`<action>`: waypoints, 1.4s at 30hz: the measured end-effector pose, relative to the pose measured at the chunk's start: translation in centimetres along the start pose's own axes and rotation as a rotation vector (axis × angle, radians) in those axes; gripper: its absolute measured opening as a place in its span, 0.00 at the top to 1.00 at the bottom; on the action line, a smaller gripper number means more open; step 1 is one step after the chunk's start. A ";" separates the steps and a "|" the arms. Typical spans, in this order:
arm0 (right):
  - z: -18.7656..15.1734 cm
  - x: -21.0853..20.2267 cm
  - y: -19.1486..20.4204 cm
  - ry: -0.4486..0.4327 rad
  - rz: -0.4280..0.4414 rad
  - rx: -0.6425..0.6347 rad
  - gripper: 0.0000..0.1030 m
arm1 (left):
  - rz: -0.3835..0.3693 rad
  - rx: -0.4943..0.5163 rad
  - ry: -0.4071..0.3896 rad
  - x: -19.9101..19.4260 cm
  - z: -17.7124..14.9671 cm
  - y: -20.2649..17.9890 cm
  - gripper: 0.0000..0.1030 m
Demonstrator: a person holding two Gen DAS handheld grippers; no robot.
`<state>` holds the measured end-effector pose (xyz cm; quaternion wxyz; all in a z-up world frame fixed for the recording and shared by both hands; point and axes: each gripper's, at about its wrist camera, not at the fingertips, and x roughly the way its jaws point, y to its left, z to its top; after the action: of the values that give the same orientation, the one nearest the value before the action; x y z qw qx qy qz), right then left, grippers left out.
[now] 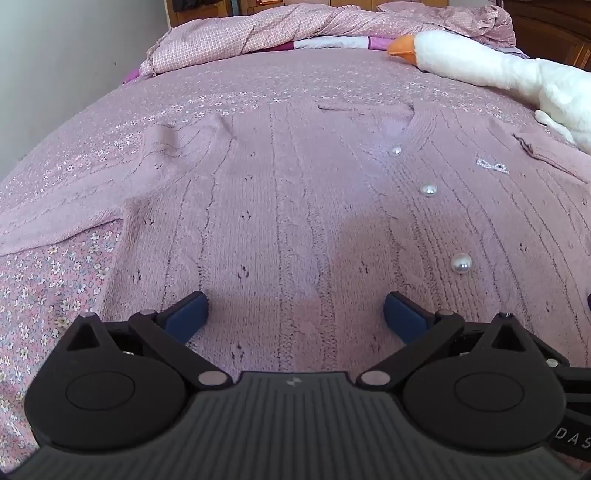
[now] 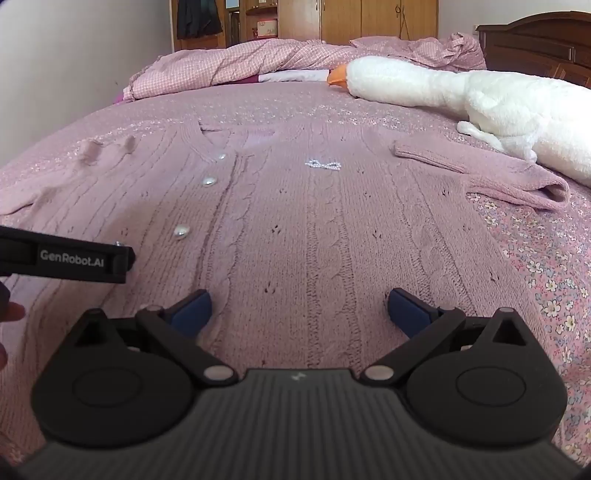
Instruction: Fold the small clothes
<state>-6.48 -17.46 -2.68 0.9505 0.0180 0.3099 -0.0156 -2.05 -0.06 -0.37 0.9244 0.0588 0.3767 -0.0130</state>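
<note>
A pink cable-knit cardigan (image 1: 280, 206) with pearl buttons (image 1: 428, 190) lies spread flat, front up, on the bed. Its left sleeve (image 1: 55, 218) stretches out to the left; its right sleeve (image 2: 517, 177) is folded near the plush goose. A small pearl bow (image 2: 323, 165) decorates the chest. My left gripper (image 1: 295, 314) hovers open just over the cardigan's lower left half, nothing between its blue pads (image 1: 186, 317). My right gripper (image 2: 299, 312) stands open over the lower right half, equally empty. The left tool's black body (image 2: 66, 258) shows at the left of the right wrist view.
A floral pink bedsheet (image 2: 554, 266) covers the bed. A big white plush goose (image 2: 480, 99) lies along the far right, touching the cardigan's right sleeve. A crumpled pink checked quilt (image 1: 258, 33) sits at the far edge. A wall is at left, wooden wardrobes behind.
</note>
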 end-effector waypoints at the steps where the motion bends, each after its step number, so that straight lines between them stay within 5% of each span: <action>1: -0.1 0.0 -0.2 -0.002 0.001 0.001 0.00 | -0.002 -0.005 0.015 1.0 1.1 0.0 0.00; 42: -0.1 0.3 0.0 0.003 -0.004 -0.005 0.00 | 0.000 -0.012 0.040 1.4 1.6 0.1 0.00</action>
<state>-6.29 -17.46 -2.92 0.9501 0.0150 0.3112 -0.0166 0.01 -0.12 -0.21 0.9170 0.0535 0.3952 -0.0097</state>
